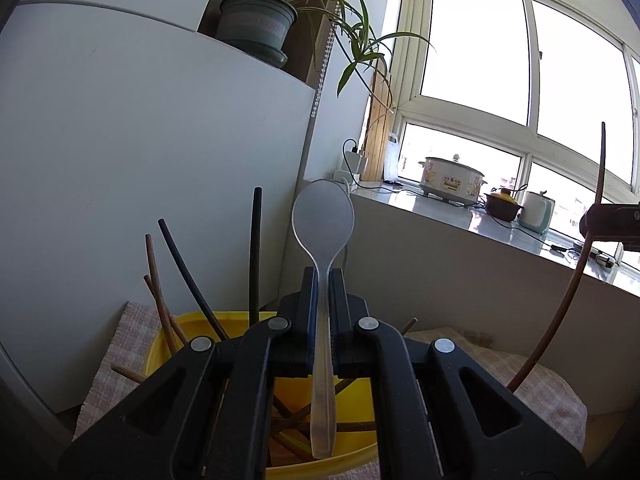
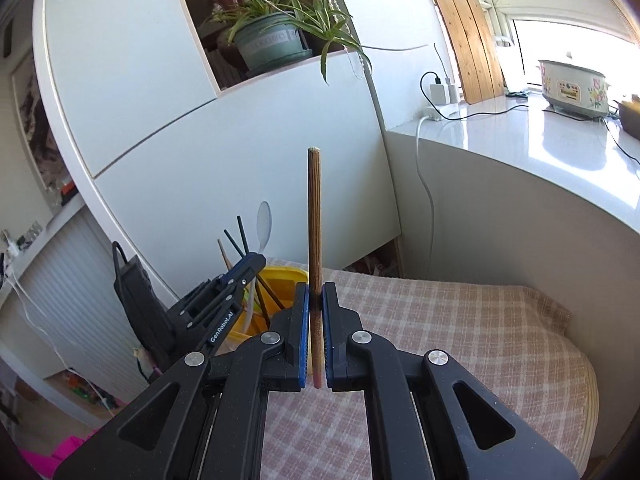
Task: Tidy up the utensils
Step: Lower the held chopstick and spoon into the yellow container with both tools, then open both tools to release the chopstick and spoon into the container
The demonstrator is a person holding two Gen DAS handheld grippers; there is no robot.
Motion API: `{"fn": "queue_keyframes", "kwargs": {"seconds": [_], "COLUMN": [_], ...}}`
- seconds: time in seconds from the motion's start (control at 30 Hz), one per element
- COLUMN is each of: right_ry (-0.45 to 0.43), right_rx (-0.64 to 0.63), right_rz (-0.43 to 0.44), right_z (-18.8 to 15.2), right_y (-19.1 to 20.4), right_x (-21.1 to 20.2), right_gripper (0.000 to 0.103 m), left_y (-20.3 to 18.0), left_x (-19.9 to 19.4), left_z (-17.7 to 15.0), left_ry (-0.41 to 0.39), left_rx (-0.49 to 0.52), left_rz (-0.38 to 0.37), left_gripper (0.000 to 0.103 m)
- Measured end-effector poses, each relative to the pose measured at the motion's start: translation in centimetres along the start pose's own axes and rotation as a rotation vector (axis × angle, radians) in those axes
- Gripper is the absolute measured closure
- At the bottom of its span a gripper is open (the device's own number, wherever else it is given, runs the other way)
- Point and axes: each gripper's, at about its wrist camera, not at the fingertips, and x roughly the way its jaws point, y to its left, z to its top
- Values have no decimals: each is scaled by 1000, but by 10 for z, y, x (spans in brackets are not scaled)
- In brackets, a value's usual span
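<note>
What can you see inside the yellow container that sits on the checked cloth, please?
Inside the yellow container stand brown wooden chopsticks and black chopsticks; more brown ones lie crossed lower down. The left gripper, shut on a clear plastic spoon, covers its middle and bottom.

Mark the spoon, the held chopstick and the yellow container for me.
spoon (image 1: 323,216), left wrist view, on its bowl.
chopstick (image 2: 315,216), right wrist view, on its shaft above the jaws.
yellow container (image 1: 154,354), left wrist view, on its left rim.

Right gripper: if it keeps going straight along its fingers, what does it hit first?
Probably the white cabinet panel behind the table; the right gripper, shut on a wooden chopstick, aims at it. The yellow container sits left of that line. Depth unclear.
</note>
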Motion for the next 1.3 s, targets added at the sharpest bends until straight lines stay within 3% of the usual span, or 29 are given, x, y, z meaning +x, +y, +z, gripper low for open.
{"fn": "queue_keyframes", "kwargs": {"seconds": [0.3, 0.47, 0.87, 1.23, 1.3], "right_ry": [-62, -50, 40, 91, 99], "right_rx": [-40, -14, 7, -8, -11], "right_rz": [3, 30, 37, 1, 4], "right_z": [32, 39, 28, 14, 11], "right_y": [20, 23, 23, 21, 20], "right_x": [21, 41, 91, 101, 101], "right_gripper": [99, 98, 99, 98, 91], "left_y": [11, 14, 12, 8, 7], "left_x": [-6, -15, -32, -44, -46], "left_z": [-2, 0, -6, -8, -8], "left_ry": [19, 18, 40, 40, 39], "left_rx": [-42, -45, -45, -45, -44], "left_rz": [-31, -34, -47, -29, -29], "left_gripper": [100, 100, 100, 99, 98]}}
